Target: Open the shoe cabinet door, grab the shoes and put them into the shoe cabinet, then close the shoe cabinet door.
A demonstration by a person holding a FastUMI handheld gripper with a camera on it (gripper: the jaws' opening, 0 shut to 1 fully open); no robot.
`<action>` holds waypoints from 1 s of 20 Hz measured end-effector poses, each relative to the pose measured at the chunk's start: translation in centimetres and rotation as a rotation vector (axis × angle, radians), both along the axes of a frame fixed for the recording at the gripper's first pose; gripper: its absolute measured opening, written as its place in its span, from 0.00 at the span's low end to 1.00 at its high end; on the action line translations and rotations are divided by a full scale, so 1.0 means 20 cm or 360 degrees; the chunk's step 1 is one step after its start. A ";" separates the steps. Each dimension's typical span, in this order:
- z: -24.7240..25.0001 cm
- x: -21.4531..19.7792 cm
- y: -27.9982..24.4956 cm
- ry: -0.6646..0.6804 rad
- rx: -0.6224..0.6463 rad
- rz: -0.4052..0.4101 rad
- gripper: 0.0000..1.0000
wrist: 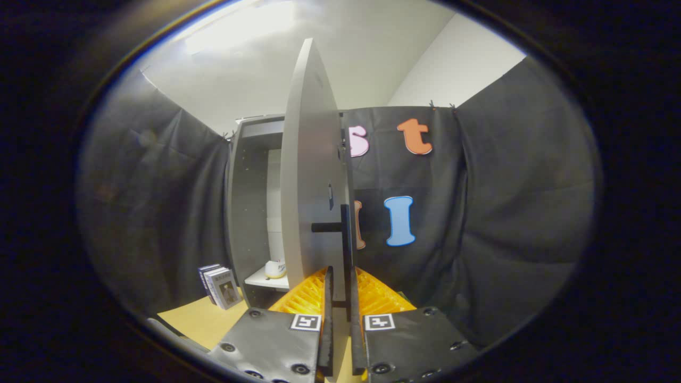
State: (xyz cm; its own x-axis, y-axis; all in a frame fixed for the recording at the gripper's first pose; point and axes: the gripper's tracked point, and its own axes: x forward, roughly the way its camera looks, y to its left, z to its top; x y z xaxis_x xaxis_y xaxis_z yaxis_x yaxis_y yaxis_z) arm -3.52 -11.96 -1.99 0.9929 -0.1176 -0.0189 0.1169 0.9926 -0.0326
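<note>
Shoe cabinet door (311,175) stood ajar, gripper (340,290) clamped on its handle (346,244); a steady outward arc was advisable.

Cabinet door (311,175): smooth matt grey board, looks like laminate, faint sheen under the ceiling light. Handle (346,239): matt black bar, metal or plastic, cannot tell.

Cabinet (250,202) inside wall: same dull grey board, dotted with small peg holes; shelf (260,279) smooth, pale. White shoe (275,269) on the shelf: soft-looking; material unclear.

Gripper (340,298): jaws are ribbed orange plastic, faced with thin black strips, closed on the handle. Its plates are dark grey, finely grained, semi-matt, with black screw heads and paper-like printed markers.

Desk (199,319): smooth, light wood-coloured top.

Books (221,287) at the desk's far edge: slightly glossy paper covers.

Booth wall: matt black cloth, wrinkled.
</note>
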 end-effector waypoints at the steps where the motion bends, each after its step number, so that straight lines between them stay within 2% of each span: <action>1: 0.00 -0.01 -0.01 0.0001 0.0008 -0.0020 0.15; 3: -0.01 0.00 -0.02 -0.0001 0.0025 -0.0049 0.15; 4: 0.00 -0.02 -0.04 -0.0006 0.0031 -0.0080 0.10; 7: 0.05 -0.07 -0.12 -0.0044 0.0072 -0.0172 0.07; 10: 0.07 -0.11 -0.15 -0.0064 0.0096 -0.0179 0.08; 14: 0.06 -0.17 -0.11 -0.0068 0.0104 -0.0128 0.08; 20: 0.08 -0.22 0.14 -0.0143 0.0124 0.0073 0.08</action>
